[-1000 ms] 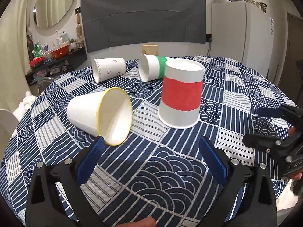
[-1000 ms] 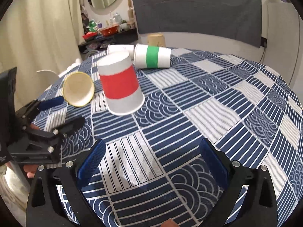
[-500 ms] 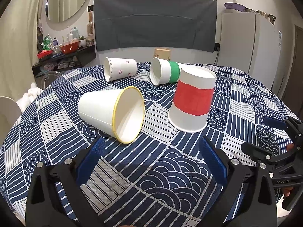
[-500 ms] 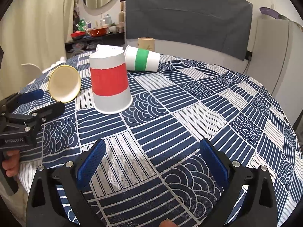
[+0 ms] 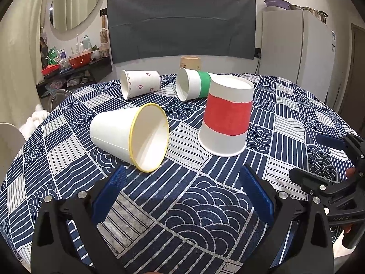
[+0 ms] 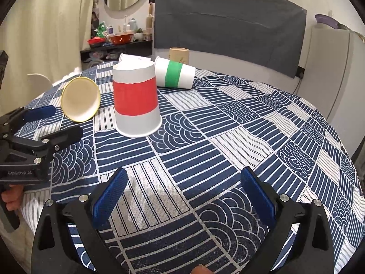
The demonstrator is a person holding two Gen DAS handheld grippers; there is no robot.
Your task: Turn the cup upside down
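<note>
- Both tongs are wide open with nothing in them: left tongs (image 5: 182,191) and right tongs (image 6: 182,191) hover low over the near edge of the bench (image 6: 262,137).
- Nearest cup is the yellow-rimmed cup (image 5: 130,137), lying on its side with its mouth facing the left tongs. It looks like thin paper, so I'd guess a hard squeeze crushes the wall, and a glancing touch could send it rolling toward the left edge.
- Just right of it, the red-banded cup (image 5: 227,116) already stands mouth down. A wide swing with either tongs could knock it over and undo that one.
- Further back, the green-banded cup (image 5: 194,86) and the heart-print cup (image 5: 140,86) lie on their sides. Reaching over the front cups risks clipping them.
- A tan cup (image 5: 190,62) sits by the far edge, and I can't tell which way up it is.
</note>
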